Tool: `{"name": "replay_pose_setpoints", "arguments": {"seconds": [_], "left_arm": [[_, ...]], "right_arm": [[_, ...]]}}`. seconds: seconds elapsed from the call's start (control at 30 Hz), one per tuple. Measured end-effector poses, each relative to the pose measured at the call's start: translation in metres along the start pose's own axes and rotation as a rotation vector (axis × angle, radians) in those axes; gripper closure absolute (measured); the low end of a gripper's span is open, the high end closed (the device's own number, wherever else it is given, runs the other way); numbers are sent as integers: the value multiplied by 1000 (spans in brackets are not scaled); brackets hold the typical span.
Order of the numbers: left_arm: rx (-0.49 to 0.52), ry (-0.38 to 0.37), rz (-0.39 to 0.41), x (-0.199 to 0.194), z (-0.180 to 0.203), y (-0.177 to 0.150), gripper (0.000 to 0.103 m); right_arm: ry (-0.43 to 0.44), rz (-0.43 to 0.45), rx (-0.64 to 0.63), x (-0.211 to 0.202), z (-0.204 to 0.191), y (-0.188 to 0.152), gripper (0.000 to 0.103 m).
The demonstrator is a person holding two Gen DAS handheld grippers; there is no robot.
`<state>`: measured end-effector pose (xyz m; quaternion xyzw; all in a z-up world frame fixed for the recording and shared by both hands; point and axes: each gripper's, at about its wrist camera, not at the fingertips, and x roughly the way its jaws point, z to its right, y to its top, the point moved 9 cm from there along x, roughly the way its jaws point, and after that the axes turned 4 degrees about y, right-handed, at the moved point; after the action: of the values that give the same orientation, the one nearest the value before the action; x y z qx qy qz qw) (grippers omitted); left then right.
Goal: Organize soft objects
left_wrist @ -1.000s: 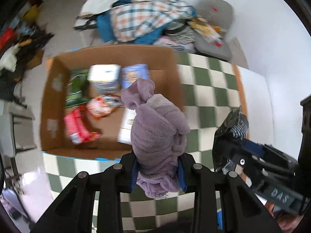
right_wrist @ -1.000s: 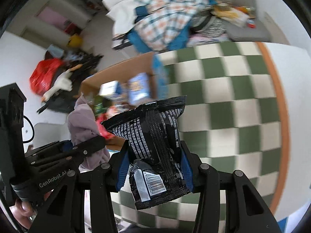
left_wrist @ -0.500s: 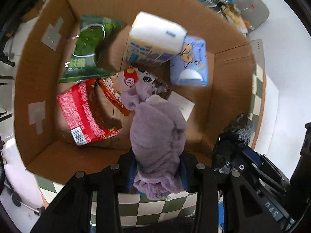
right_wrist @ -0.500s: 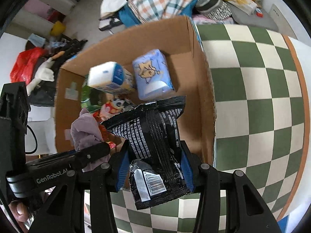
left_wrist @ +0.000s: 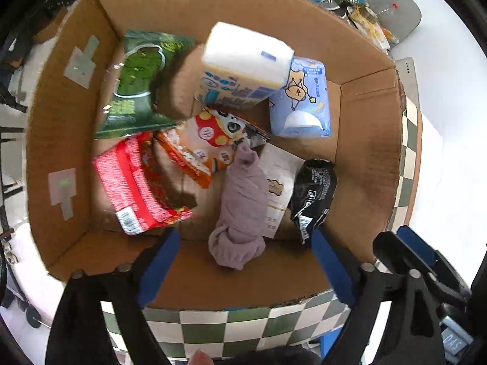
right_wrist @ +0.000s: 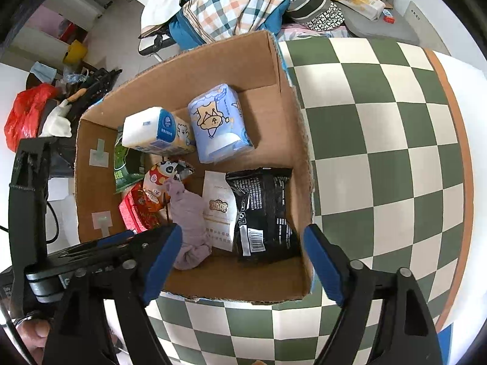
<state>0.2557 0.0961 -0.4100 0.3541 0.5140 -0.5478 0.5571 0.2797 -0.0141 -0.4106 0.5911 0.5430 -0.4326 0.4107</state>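
A cardboard box [left_wrist: 368, 158] [right_wrist: 292, 127] stands on the checkered table. A purple cloth [left_wrist: 242, 210] [right_wrist: 188, 231] lies on its floor, near the front wall. A black snack bag [left_wrist: 313, 194] [right_wrist: 261, 213] lies to the right of it. My left gripper [left_wrist: 246, 270] is open and empty above the box's near wall. My right gripper [right_wrist: 240, 261] is open and empty above the box's near right corner. The left gripper also shows at the left of the right wrist view [right_wrist: 91, 261].
The box also holds a green bag [left_wrist: 137, 85], a red bag [left_wrist: 140, 182], an orange snack bag [left_wrist: 207, 143], a white tissue pack [left_wrist: 243, 64], a blue tissue pack [left_wrist: 301, 100] and a white packet [left_wrist: 278, 188]. Clothes [right_wrist: 237, 0] lie piled behind the table [right_wrist: 380, 140].
Both grippers have opened. The purple cloth has dropped from the left one and the black bag from the right one onto the box floor.
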Motion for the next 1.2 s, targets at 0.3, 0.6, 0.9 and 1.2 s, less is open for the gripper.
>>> {"name": "replay_pose_setpoints", "arguments": {"seconds": [0.3, 0.6, 0.9, 1.2], "left_arm": [[34, 211, 200, -34, -38, -7, 5], [22, 262, 299, -54, -49, -22, 5], [32, 267, 364, -75, -38, -33, 5], [63, 246, 479, -143, -9, -70, 5]], "right_arm": [[-126, 26, -72, -6, 8, -10, 1], [-165, 35, -118, -12, 6, -27, 1], [-185, 77, -114, -30, 15, -38, 1], [-154, 149, -123, -90, 12, -60, 1]]}}
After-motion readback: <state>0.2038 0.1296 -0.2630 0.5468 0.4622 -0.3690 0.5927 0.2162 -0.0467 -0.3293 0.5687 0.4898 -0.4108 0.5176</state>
